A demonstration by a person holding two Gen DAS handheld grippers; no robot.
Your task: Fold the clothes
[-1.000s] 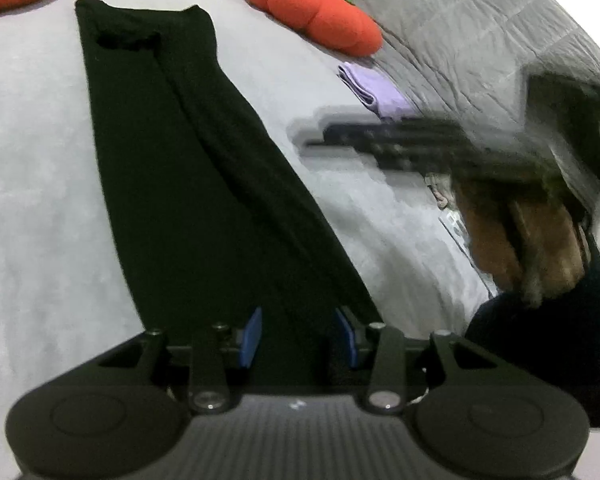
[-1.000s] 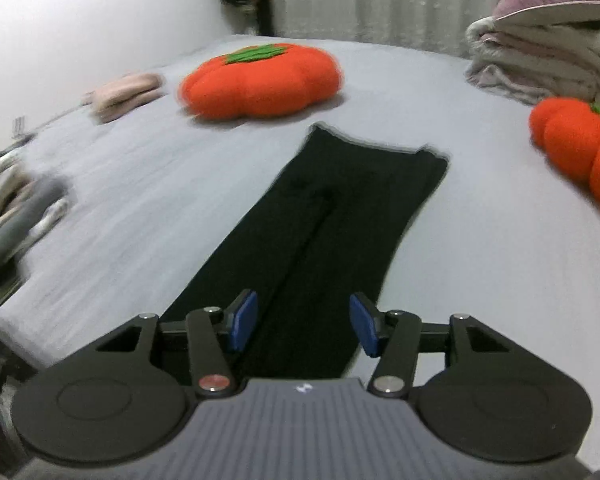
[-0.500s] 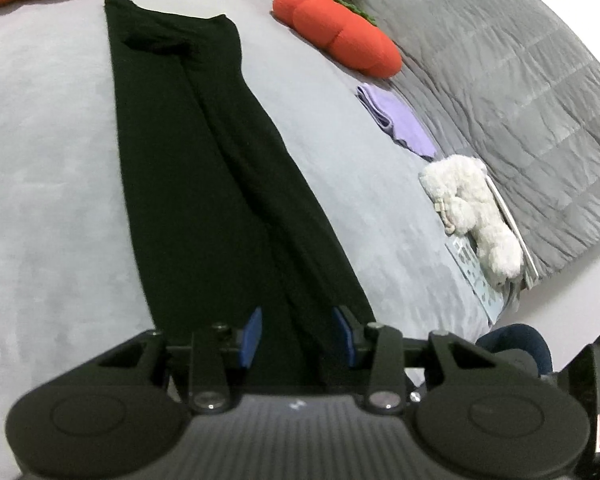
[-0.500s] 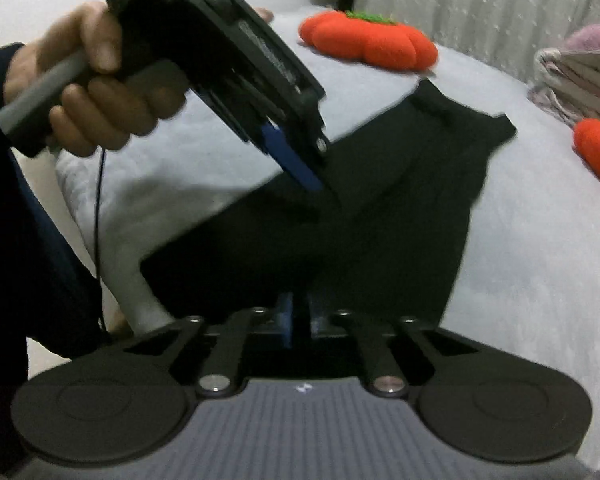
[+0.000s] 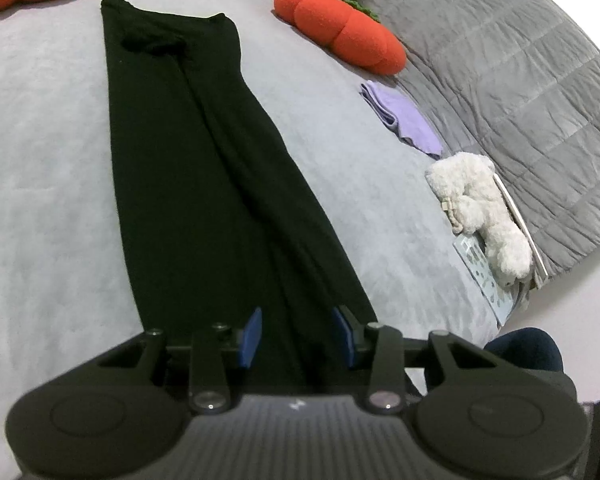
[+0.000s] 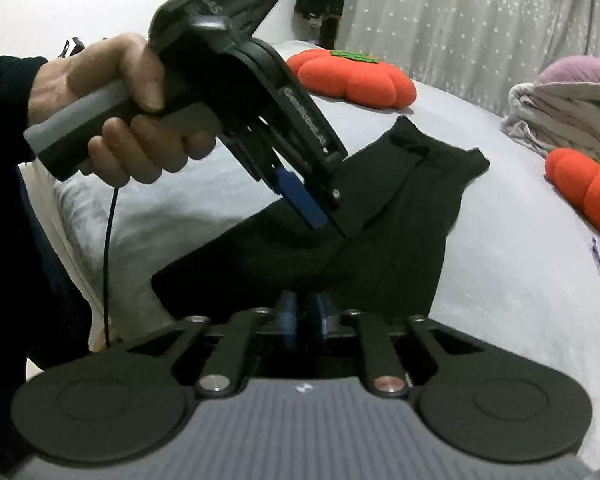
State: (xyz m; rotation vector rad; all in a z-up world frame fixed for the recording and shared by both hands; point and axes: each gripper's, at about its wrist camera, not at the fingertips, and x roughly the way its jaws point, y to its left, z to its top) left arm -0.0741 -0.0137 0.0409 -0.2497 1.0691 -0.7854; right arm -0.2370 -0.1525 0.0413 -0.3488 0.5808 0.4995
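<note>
On the grey bed cover lie the black trousers, spread long and flat, with the waist at the far end and the leg ends at the near edge. The left gripper hovers over the near leg ends with its blue fingers well apart, and nothing is between them. In the right wrist view the left gripper comes in from the left, held by the person's left hand, and points down at the cloth. The right gripper has its blue pads almost together, and the near edge of the trousers seems pinched between them, because the fabric rises toward the fingers in a fold.

Far behind the waist sits an orange pumpkin cushion, and a second cushion lies on the right. Near it are a folded lilac cloth, a white plush toy and a grey quilt.
</note>
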